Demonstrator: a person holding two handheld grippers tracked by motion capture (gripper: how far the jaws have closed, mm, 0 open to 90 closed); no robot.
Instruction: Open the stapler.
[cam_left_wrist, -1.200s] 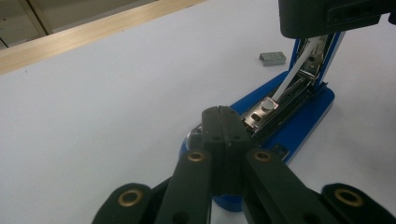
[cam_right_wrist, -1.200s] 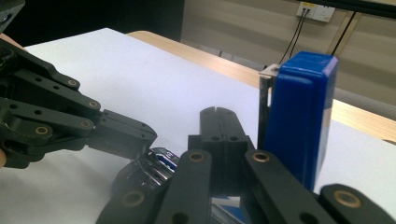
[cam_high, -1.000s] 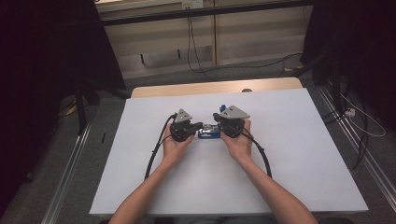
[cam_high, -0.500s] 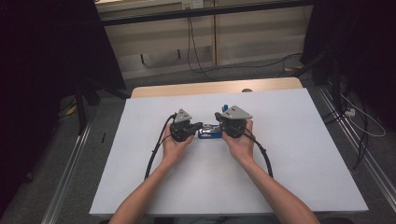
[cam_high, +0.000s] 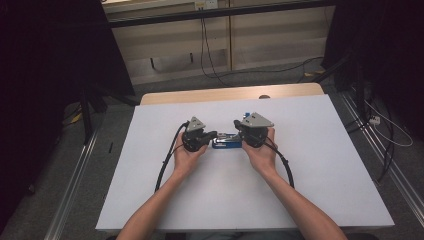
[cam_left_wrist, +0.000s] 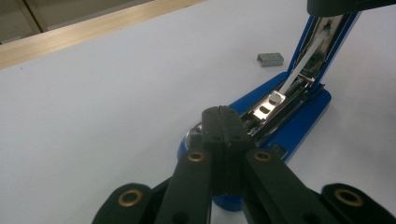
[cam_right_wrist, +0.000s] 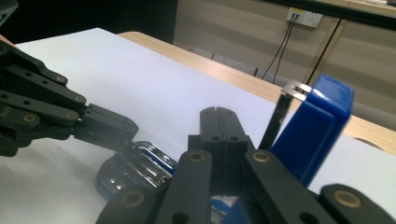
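A blue stapler (cam_high: 226, 142) lies on the white table (cam_high: 310, 165) between my two grippers, its lid (cam_left_wrist: 322, 42) swung up and the chrome staple channel (cam_left_wrist: 275, 105) bare. My left gripper (cam_left_wrist: 223, 122) is shut with nothing between its jaws, and its tips rest on the front end of the stapler's base (cam_right_wrist: 135, 168). My right gripper (cam_right_wrist: 217, 121) is shut too, empty, just beside the raised blue lid (cam_right_wrist: 317, 126). From above, the left gripper (cam_high: 210, 135) and the right gripper (cam_high: 238, 131) face each other over the stapler. A small block of staples (cam_left_wrist: 270, 59) lies on the table beyond it.
The table's wooden far edge (cam_high: 225, 94) runs behind the work. A black cable (cam_high: 167, 160) trails from the left gripper and another (cam_high: 285, 165) from the right. Dark stands and floor cables (cam_high: 385, 130) surround the table.
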